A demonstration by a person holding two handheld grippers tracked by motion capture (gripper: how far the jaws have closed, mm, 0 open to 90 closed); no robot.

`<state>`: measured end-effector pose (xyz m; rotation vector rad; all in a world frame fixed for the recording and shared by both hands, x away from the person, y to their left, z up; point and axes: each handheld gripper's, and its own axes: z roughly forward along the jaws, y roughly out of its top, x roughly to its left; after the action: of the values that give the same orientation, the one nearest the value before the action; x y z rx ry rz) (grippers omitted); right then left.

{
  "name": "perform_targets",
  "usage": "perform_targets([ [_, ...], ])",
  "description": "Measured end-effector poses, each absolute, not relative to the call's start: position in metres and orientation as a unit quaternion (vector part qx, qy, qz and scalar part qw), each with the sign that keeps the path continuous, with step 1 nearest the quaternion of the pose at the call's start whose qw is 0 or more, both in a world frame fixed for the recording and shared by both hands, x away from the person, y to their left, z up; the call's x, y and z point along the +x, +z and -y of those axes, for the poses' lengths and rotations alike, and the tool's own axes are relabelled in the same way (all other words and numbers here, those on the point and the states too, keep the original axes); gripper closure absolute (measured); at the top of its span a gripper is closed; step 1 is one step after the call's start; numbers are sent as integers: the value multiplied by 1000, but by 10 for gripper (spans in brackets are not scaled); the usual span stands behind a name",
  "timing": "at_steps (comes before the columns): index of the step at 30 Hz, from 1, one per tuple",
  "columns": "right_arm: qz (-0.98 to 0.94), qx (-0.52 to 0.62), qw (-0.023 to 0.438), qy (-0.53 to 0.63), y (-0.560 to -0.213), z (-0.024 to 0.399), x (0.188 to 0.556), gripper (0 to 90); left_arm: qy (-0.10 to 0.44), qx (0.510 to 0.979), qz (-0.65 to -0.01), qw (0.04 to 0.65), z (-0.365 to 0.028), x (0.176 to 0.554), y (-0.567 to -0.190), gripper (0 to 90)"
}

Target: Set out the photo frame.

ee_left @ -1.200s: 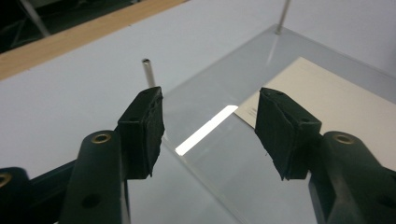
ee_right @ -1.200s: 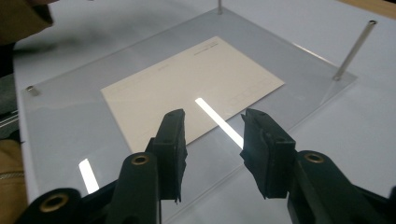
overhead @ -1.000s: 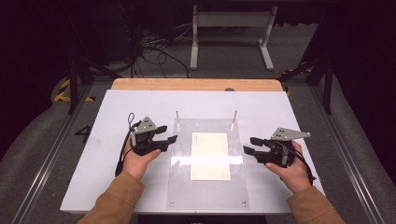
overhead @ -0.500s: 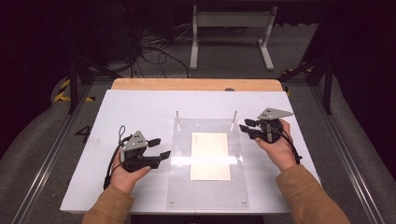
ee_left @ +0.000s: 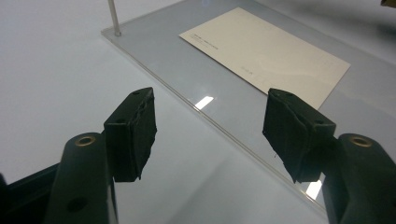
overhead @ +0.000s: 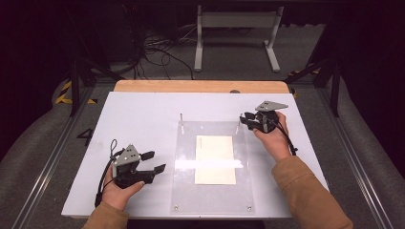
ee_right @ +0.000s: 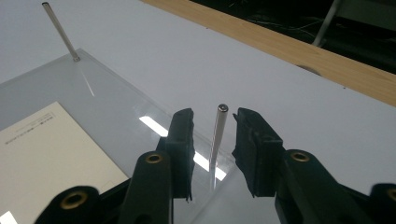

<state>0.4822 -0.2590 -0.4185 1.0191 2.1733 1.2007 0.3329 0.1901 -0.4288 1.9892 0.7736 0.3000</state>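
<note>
Standing upright at the far right corner of the clear plate [overhead: 212, 191], a thin metal pin [ee_right: 217, 135] is bracketed by the right hand-held gripper [ee_right: 214, 140], whose jaws have just been closing; narrow gaps are seen between pin and pads, so nothing is gripped. The left hand-held gripper [overhead: 154, 162] is held open and empty over the white bench [overhead: 138, 119], just beside the plate's near left edge, its jaws having just been opening. A cream card [overhead: 215, 159] is seen at the plate's middle.
</note>
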Motion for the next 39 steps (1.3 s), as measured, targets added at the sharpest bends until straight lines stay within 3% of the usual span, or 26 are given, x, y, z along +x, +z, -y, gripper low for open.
perform_targets([
  [6,-781,369,224,452,-429,256,490,705,118,816,-314,470,-188,332,-433,343],
  [11,-773,385,223,452,-435,253,494,846,116,818,-312,468,-187,334,-435,339],
  [32,-746,425,221,463,-442,250,500,862,106,826,-298,466,-178,331,-438,331],
  [39,-729,447,194,481,-444,254,509,862,116,822,-300,471,-181,330,-435,324],
])
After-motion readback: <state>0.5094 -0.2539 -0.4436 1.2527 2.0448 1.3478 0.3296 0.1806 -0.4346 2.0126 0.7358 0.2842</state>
